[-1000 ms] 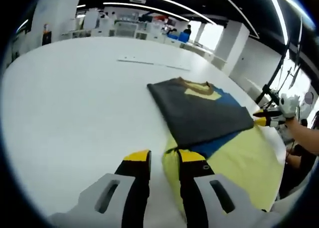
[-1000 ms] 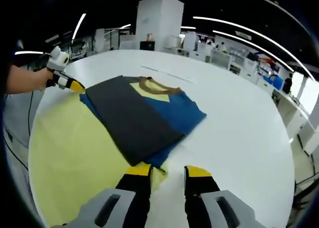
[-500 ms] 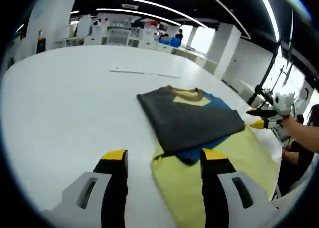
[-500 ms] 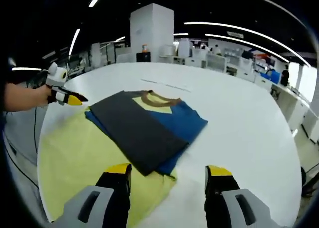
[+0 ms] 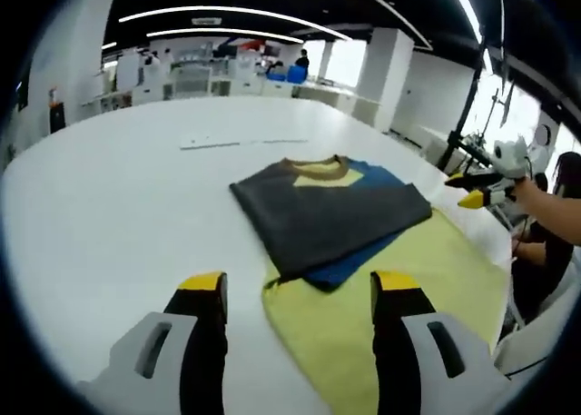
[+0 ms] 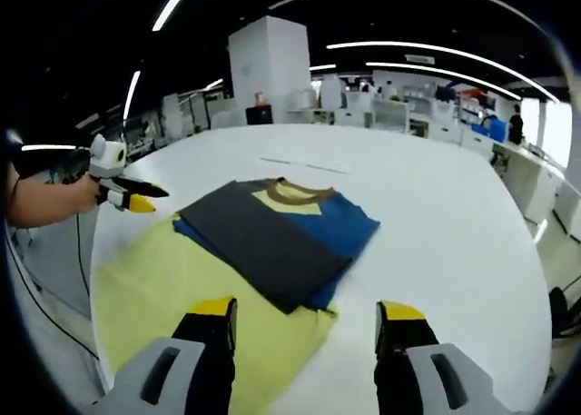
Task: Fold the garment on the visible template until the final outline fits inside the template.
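garment [image 5: 329, 214] on template [image 5: 408, 297], on table [image 5: 118, 206]

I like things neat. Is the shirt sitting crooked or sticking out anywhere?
A bit. The folded garment lies slanted across the yellow template, and its blue side hangs past the template's edge onto the white table. Nothing looks torn or spilled.

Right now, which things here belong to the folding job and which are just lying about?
Job: shirt, yellow template, left gripper, right gripper.
Lying about: thin strip on the table, far desks.
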The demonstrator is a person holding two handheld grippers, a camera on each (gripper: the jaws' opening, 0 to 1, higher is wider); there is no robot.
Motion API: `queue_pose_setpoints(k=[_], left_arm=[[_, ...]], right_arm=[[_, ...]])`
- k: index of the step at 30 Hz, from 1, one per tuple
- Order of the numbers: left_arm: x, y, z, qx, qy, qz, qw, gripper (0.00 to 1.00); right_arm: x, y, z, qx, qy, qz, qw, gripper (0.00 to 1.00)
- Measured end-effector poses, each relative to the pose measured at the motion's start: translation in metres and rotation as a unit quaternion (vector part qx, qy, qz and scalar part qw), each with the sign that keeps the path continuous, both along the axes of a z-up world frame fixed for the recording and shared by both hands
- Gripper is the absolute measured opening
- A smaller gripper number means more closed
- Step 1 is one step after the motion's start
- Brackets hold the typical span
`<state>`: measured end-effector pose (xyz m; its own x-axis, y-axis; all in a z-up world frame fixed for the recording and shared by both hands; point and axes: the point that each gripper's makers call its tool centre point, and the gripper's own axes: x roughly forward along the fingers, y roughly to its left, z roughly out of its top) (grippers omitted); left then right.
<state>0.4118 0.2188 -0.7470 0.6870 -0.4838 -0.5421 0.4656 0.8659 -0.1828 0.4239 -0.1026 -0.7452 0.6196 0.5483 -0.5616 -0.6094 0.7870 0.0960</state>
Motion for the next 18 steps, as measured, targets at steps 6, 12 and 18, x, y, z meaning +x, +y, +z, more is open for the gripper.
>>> queue_pose_setpoints(k=[6,12,18], left_arm=[[-0.007,-0.001,0.006,0.002,-0.005,-0.009,0.9999,0.59],[-0.016,0.002,-0.001,0.002,0.006,-0.011,0.9999,0.58],[-0.029,0.008,-0.005,0.006,0.013,-0.015,0.9998,0.56]], right_arm=[[-0.008,-0.003,0.004,0.015,0.003,-0.008,0.9999,0.59],[-0.017,-0.005,0.01,0.024,0.0,-0.011,0.9996,0.58],[-0.028,-0.008,0.01,0.023,0.004,-0.009,0.9997,0.57]])
